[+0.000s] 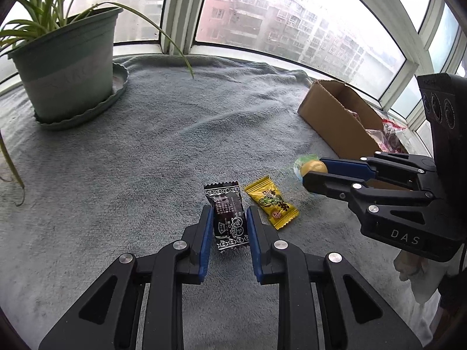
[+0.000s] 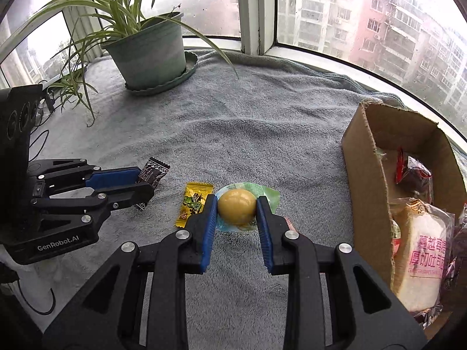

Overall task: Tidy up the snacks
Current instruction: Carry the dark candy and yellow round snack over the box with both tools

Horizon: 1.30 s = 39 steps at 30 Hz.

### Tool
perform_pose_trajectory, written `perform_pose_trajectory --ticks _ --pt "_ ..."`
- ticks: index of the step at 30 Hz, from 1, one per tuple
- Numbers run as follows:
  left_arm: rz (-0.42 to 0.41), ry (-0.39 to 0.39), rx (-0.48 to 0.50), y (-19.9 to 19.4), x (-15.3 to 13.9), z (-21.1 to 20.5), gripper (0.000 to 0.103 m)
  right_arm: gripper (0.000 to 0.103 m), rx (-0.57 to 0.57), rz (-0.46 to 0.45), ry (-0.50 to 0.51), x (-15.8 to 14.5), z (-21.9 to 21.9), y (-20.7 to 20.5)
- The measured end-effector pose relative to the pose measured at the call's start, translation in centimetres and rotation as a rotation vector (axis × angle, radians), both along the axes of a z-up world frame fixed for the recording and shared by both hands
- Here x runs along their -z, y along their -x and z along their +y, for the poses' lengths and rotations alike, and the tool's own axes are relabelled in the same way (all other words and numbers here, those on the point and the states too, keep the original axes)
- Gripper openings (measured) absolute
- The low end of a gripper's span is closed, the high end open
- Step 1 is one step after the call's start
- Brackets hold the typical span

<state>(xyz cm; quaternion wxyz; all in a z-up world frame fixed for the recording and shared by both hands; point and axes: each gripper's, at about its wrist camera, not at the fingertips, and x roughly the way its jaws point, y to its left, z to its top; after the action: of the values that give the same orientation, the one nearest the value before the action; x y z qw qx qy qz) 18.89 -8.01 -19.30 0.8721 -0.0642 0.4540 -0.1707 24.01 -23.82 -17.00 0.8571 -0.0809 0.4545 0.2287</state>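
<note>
The left gripper was clenched on a black candy packet, its blue-padded fingers pressing the wrapper from both sides; the packet stood nearly upright between them, over the grey towel that covered the surface. The right gripper grasped a round yellow snack in a clear green-edged wrapper, the pads tight against the ball. Just at nine o'clock of that ball in the right wrist view, a yellow candy packet lay flat on the towel, free of either gripper; in the left wrist view it sat just at three o'clock of the black packet. A cardboard box stood open at three o'clock of the right gripper; inside it lay a bagged slice of bread and a dark red packet. A potted plant in its green saucer stood well apart at eleven o'clock, by the window.
</note>
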Motion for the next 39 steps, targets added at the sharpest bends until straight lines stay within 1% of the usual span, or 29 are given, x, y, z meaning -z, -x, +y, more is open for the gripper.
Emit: perform_pose_trajectory --ticks 10,15,20,29,39 --pt "-0.082 0.017 0.009 0.5 -4.2 -0.3 0.021 0.028 0.042 -0.068 -0.035 -3.9 -2.6 1.4" --pt "-0.127 0.024 0.038 0.7 -6.4 -1.4 0.021 0.028 0.076 -0.101 -0.050 -5.7 -4.7 2.2" --pt "-0.165 0.028 0.078 0.8 -8.0 -3.3 0.021 0.028 0.118 -0.132 -0.057 -7.2 -7.0 3.3" --pt "-0.194 0.041 0.160 1.1 -9.5 -7.3 0.021 0.028 0.213 -0.163 -0.044 -8.5 -12.0 4.9" --pt "-0.179 0.066 0.241 0.0 -9.6 -12.1 0.021 0.028 0.349 -0.171 -0.013 -8.5 -18.8 6.2"
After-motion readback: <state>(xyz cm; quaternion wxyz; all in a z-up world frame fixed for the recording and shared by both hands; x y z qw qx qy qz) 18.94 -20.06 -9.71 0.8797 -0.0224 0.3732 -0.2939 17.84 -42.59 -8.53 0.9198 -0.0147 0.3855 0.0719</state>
